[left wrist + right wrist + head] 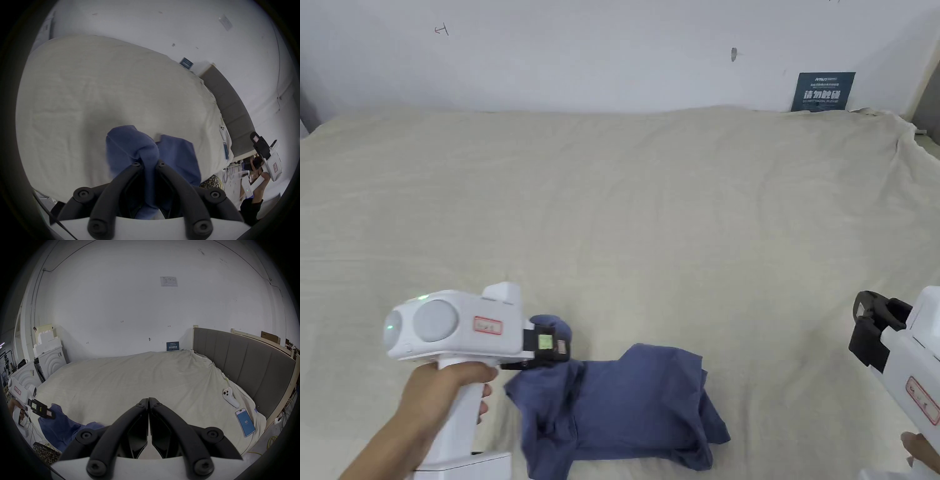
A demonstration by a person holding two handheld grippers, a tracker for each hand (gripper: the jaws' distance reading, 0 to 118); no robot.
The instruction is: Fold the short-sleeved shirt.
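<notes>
Shirt lay bunched on the near edge of the bed, not yet spread flat, so I judged all the folding was left to do. My left tool was clamped on a raised bit of cloth at its left end. My right tool, jaws together and empty, hung well off to the right.

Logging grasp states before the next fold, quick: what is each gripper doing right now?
Left gripper: closed on a bunch of the blue shirt.
Right gripper: closed, holding nothing, above the bed sheet.
</notes>
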